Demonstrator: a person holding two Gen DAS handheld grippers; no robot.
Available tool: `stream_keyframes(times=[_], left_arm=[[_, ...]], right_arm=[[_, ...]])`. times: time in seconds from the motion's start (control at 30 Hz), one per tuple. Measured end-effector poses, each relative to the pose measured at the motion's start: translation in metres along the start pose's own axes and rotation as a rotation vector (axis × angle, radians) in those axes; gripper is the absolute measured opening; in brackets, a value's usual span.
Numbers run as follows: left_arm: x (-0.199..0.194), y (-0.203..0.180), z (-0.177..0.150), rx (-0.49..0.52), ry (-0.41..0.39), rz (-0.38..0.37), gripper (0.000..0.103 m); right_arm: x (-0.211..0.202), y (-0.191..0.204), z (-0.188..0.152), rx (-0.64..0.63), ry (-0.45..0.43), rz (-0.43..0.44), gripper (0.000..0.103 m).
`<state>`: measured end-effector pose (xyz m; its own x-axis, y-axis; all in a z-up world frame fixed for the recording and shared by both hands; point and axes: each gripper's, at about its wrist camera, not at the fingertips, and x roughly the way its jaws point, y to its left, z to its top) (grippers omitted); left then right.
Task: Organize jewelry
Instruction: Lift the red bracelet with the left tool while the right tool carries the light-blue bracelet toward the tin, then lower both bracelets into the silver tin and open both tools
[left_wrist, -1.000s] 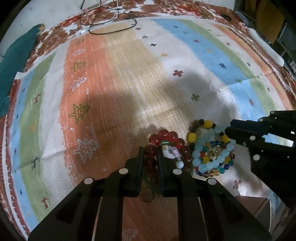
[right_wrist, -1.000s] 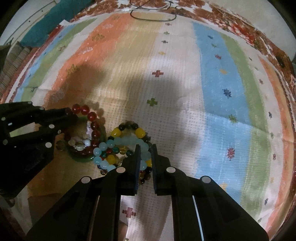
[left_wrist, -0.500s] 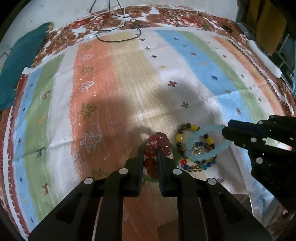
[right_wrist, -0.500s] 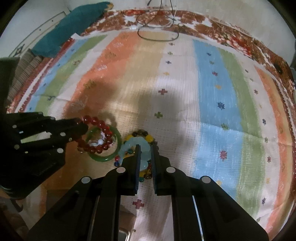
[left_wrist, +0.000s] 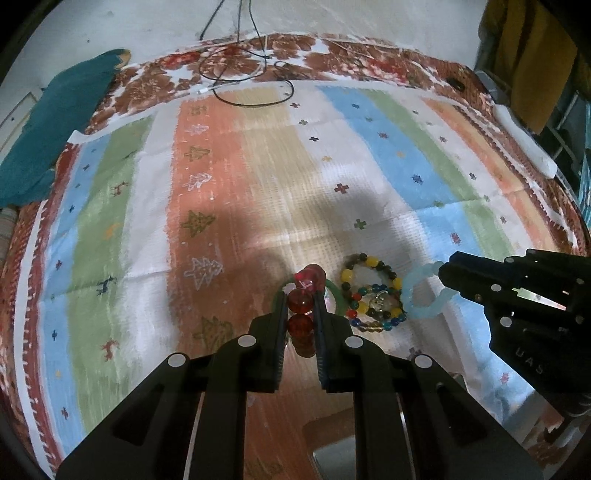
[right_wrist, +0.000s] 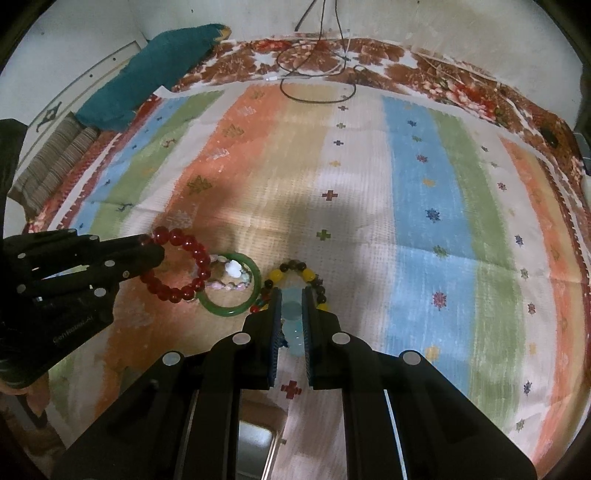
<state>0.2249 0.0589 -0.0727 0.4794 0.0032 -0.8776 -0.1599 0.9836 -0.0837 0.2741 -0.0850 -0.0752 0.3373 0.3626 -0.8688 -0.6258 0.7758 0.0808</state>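
My left gripper (left_wrist: 301, 314) is shut on a red bead bracelet (left_wrist: 300, 301), which hangs off the striped cloth; from the right wrist view its red loop (right_wrist: 184, 266) dangles from that gripper (right_wrist: 155, 247). My right gripper (right_wrist: 291, 306) is shut on a pale blue bead bracelet (right_wrist: 291, 317), also seen as a light blue loop (left_wrist: 421, 295) at its tips (left_wrist: 443, 273). On the cloth lie a green bangle (right_wrist: 231, 291) with a small pinkish bracelet (right_wrist: 231, 278) inside it, a yellow-and-dark bead bracelet (left_wrist: 369, 269), and a multicoloured bead bracelet (left_wrist: 376, 314).
A striped patterned cloth (left_wrist: 258, 184) covers the bed. A black cable (left_wrist: 251, 81) coils at the far edge, and a teal cushion (left_wrist: 51, 125) lies far left. A box with a metal clasp (right_wrist: 255, 443) sits near the front edge, below the grippers.
Both grippers have risen, each lifting its bracelet off the pile: the red one with the left, the pale blue one with the right. The green bangle is now uncovered.
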Motion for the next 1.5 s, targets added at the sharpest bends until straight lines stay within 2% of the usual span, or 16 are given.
stream_keyframes(times=[0.23,0.8,0.97,1.5], left_arm=[[-0.021,-0.004,-0.009,-0.037,-0.026,-0.019,0.013],[-0.067,-0.018,-0.035,-0.043,-0.111,-0.038,0.013],[-0.075,-0.02,-0.043,-0.049,-0.123,-0.062,0.013],[-0.104,-0.031,-0.075,-0.022,-0.177,-0.043,0.013]], right_arm=[[-0.02,0.002,-0.005,0.0,-0.051,0.001,0.012],[-0.071,0.017,-0.02,-0.04,-0.18,0.016,0.012],[-0.076,0.022,-0.027,-0.047,-0.186,0.022,0.012],[-0.097,0.033,-0.058,-0.067,-0.204,0.036,0.012]])
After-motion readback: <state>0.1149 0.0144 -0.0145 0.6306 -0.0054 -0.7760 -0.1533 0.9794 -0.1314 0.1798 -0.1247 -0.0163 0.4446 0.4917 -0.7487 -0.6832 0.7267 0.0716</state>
